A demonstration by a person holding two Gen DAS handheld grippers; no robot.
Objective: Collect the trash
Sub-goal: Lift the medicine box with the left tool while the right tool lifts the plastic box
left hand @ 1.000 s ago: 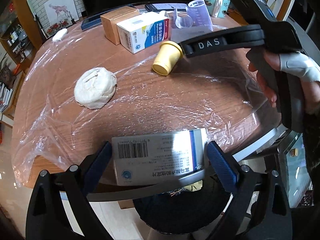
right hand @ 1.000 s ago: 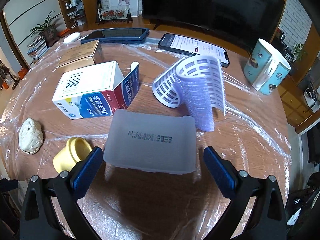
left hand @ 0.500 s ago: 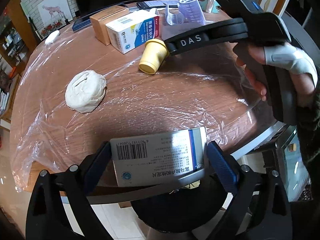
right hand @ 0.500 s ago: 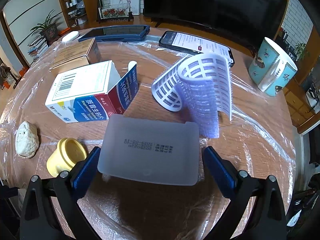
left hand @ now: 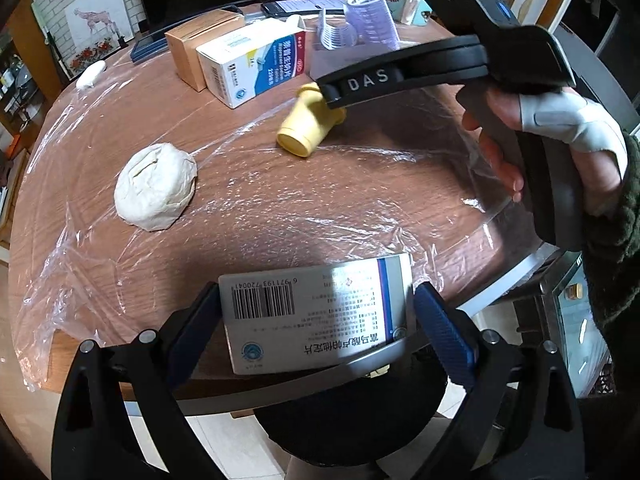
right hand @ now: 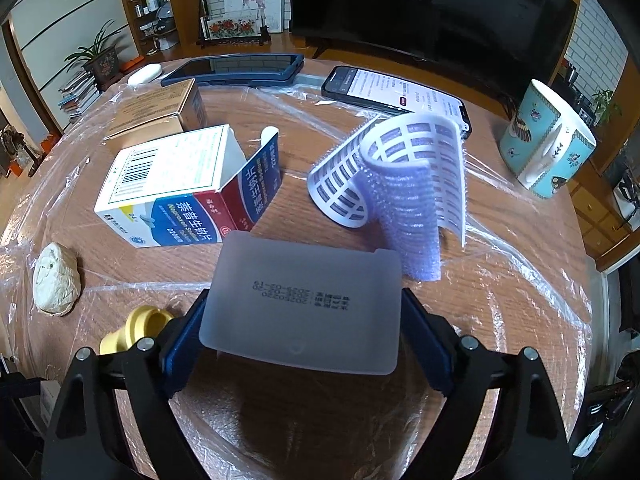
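My left gripper [left hand: 316, 320] is shut on a silver medicine box [left hand: 316, 312] with a barcode, held over the table's near edge above a dark bin [left hand: 352, 412]. My right gripper [right hand: 300, 328] is shut on a frosted plastic case [right hand: 304, 300], held above the table. On the table lie a crumpled white tissue [left hand: 156, 186], also in the right wrist view [right hand: 56, 278], a yellow cup on its side [left hand: 308, 128], an open white and blue medicine box [right hand: 188, 188] and a purple hair roller [right hand: 400, 192].
The round wooden table [left hand: 360, 200] is covered with clear film. A brown carton [right hand: 160, 114], a tablet [right hand: 236, 68], a phone [right hand: 396, 96] and a turquoise mug [right hand: 548, 140] stand at the far side. The right gripper's handle and hand [left hand: 552, 132] are at the right.
The left gripper has drawn back slightly toward the table edge with the silver box. The right gripper has lifted and moved forward with the frosted case, passing over the yellow cup.
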